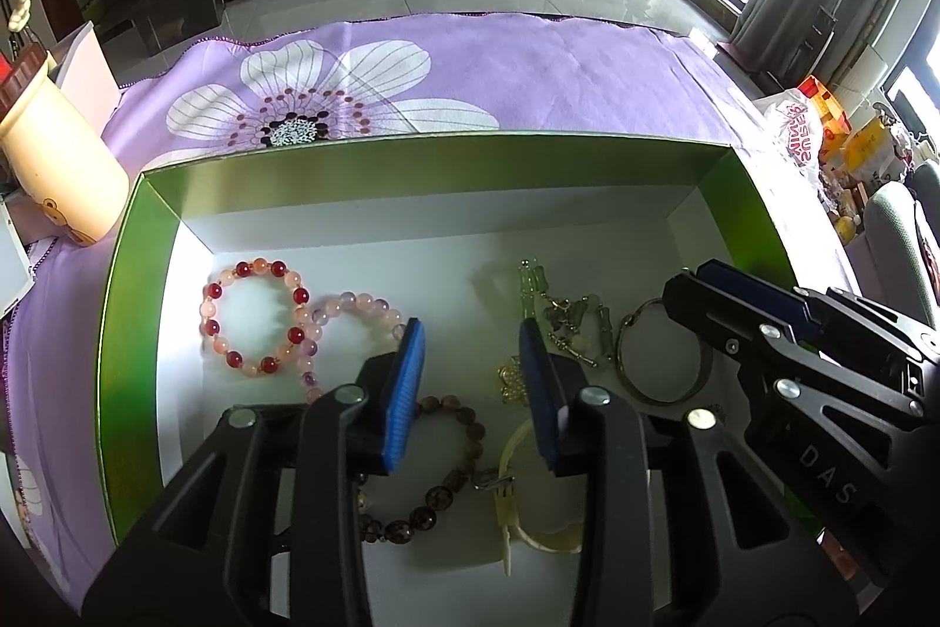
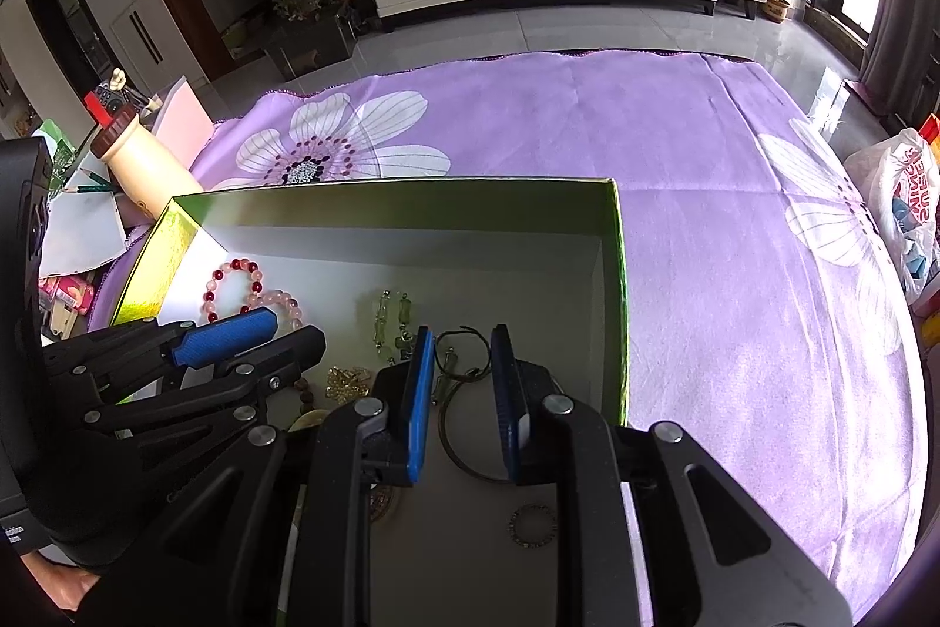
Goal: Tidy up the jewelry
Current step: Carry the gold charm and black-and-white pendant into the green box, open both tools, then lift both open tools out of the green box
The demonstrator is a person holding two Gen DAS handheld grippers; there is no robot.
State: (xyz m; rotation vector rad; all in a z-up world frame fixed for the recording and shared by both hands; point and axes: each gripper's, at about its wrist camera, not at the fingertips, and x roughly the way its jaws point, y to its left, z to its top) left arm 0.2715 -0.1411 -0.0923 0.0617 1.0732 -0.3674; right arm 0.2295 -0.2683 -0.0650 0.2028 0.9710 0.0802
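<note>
A green box [image 1: 141, 239] with a white floor holds the jewelry. In the left wrist view I see a red-and-pink bead bracelet [image 1: 254, 314], a pale pink bead bracelet [image 1: 358, 304], a brown bead bracelet [image 1: 435, 498], a cream strap [image 1: 508, 503], a gold piece [image 1: 512, 380], a green chain [image 1: 564, 315] and a bronze bangle [image 1: 664, 356]. My left gripper [image 1: 473, 339] is open and empty above the box floor. My right gripper [image 2: 461, 339] is open and empty above the bangle [image 2: 464, 445]. A small ring [image 2: 531, 524] lies below it.
The box [image 2: 617, 274] sits on a purple flowered cloth [image 2: 705, 192]. A cream bottle with a brown cap [image 1: 53, 157] stands left of the box. A white plastic bag [image 2: 899, 192] lies off the cloth at the right. Papers and pencils lie at far left.
</note>
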